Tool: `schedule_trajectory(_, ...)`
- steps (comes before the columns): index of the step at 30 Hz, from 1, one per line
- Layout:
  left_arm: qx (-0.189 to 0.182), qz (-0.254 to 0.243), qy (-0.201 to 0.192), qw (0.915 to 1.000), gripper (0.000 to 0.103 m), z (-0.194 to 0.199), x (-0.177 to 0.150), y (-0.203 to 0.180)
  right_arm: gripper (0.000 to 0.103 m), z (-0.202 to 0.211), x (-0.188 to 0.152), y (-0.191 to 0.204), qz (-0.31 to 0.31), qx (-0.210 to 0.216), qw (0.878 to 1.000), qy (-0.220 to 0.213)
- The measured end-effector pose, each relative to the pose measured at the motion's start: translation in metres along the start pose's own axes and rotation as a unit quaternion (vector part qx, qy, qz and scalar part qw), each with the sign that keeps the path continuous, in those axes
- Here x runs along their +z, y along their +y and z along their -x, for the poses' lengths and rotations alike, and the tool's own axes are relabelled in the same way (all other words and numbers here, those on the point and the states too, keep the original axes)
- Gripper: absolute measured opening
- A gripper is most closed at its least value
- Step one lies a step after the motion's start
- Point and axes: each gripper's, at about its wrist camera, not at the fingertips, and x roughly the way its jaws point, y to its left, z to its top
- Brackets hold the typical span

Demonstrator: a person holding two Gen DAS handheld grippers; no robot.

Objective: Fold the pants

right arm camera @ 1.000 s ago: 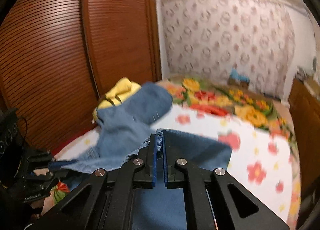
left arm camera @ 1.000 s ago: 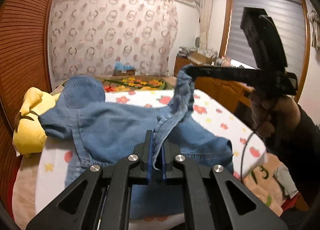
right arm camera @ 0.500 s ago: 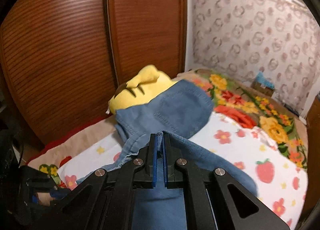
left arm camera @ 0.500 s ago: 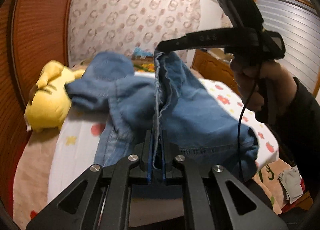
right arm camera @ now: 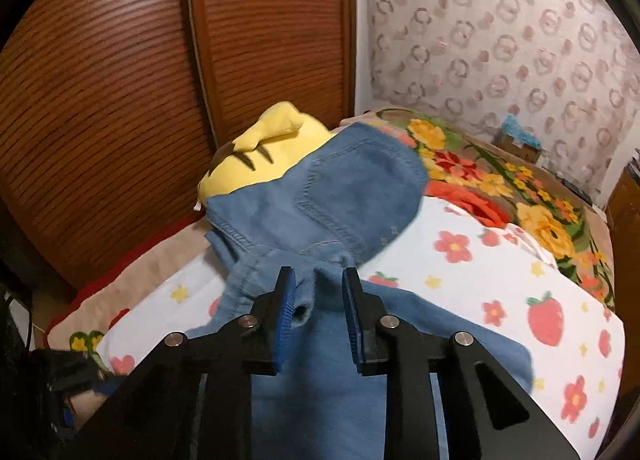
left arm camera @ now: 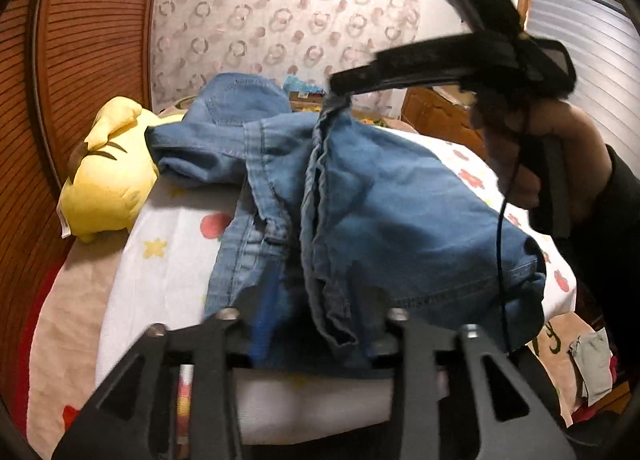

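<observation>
Blue denim pants [left arm camera: 400,200] lie bunched on the bed, with a back pocket [right arm camera: 360,180] resting against a yellow plush toy. My left gripper [left arm camera: 320,324] is at the near edge of the pants. Its jaws are opening, and a loose fold of denim hangs between them without being pinched. My right gripper [right arm camera: 320,300] hovers over the pants' middle. Its jaws are also opening, with a small ridge of cloth between the blue pads [right arm camera: 286,316], which do not press on it. In the left wrist view the right gripper [left arm camera: 340,86] tips down onto the fold's far end.
The yellow plush toy [left arm camera: 104,188] sits at the bed's left side by the brown slatted doors [right arm camera: 120,100]. A white strawberry-print sheet [right arm camera: 500,272] covers the bed, with a floral blanket [right arm camera: 500,188] behind it. A person's hand [left arm camera: 516,156] holds the right gripper. Clutter lies on the floor at the right [left arm camera: 592,364].
Both grippers were shut on the denim edge and now stand apart around it. The right gripper swung the held edge over toward the plush side, and the stretched fold sank onto the pants.
</observation>
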Motion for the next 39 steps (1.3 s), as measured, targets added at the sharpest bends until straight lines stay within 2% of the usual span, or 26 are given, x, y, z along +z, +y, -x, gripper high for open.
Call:
schedule_trajectory(5, 0.002, -0.016, -0.011, 0.9998, 0.047, 0.002, 0.006, -0.009, 0.038, 0.041, -0.023, -0.02, 0.001, -0.021, 1.0, -0.011)
schedule_trajectory(8, 0.005, -0.017, -0.017, 0.9997, 0.047, 0.002, 0.008, -0.016, 0.039, 0.069, -0.044, -0.034, -0.008, -0.033, 0.999, -0.014)
schedule_trajectory(16, -0.006, -0.025, -0.011, 0.9996, 0.047, -0.011, 0.011, -0.036, 0.039, 0.138, -0.128, -0.05, -0.042, -0.053, 0.998, -0.001)
schedule_trajectory(20, -0.008, -0.038, -0.001, 0.9992, 0.047, -0.021, 0.01, -0.047, 0.039, 0.156, -0.158, -0.047, -0.057, -0.057, 0.997, 0.013)
schedule_trajectory(25, -0.005, -0.041, 0.013, 0.9991, 0.047, -0.029, 0.009, -0.053, 0.039, 0.187, -0.181, -0.043, -0.079, -0.065, 0.995, 0.003)
schedule_trajectory(29, -0.001, -0.045, 0.017, 0.9988, 0.047, -0.034, 0.01, -0.054, 0.039, 0.2, -0.191, -0.037, -0.086, -0.072, 0.994, 0.0)
schedule_trajectory(32, 0.008, -0.046, 0.015, 0.9988, 0.047, -0.038, 0.016, -0.05, 0.039, 0.194, -0.2, -0.034, -0.091, -0.067, 0.994, 0.002)
schedule_trajectory(39, 0.035, -0.048, 0.01, 0.9982, 0.047, -0.045, 0.04, -0.026, 0.039, 0.166, -0.213, -0.024, -0.115, -0.024, 0.993, 0.006)
